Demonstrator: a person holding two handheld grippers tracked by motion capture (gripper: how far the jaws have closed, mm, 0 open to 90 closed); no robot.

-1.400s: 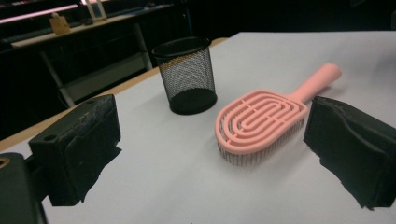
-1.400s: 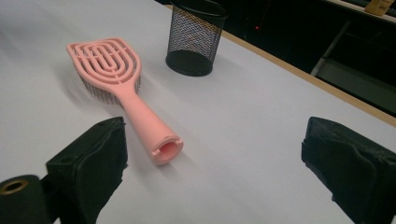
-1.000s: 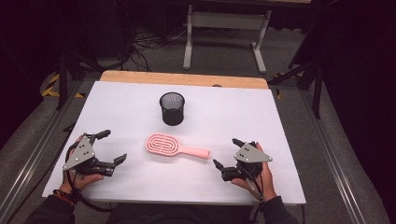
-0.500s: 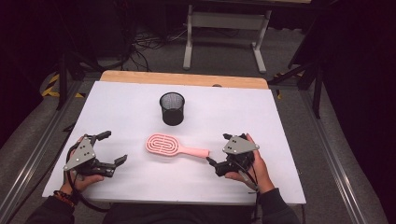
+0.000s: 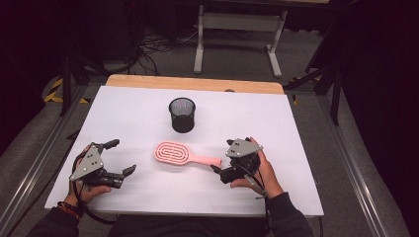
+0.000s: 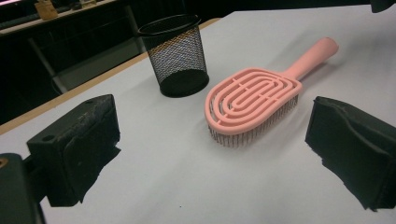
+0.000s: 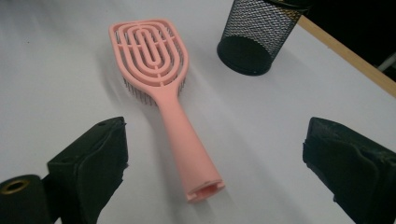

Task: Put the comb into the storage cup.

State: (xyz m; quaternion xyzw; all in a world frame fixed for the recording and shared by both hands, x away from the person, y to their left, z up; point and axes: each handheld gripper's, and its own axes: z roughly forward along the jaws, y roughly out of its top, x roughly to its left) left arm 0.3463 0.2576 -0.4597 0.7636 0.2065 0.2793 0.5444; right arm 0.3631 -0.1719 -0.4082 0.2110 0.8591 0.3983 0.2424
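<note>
A black mesh pen cup (image 5: 182, 114) stands upright on the white table (image 5: 296, 128), back of centre. Behind the table's wooden far edge (image 5: 197, 83), cables (image 5: 158, 47) sprawl on the floor beside a grey metal stand (image 5: 237, 29).

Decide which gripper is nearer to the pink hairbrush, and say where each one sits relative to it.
The right gripper is nearer: its open jaws sit just at the handle end of the pink hairbrush. The left gripper, also open, rests well off the brush's head end.
</note>
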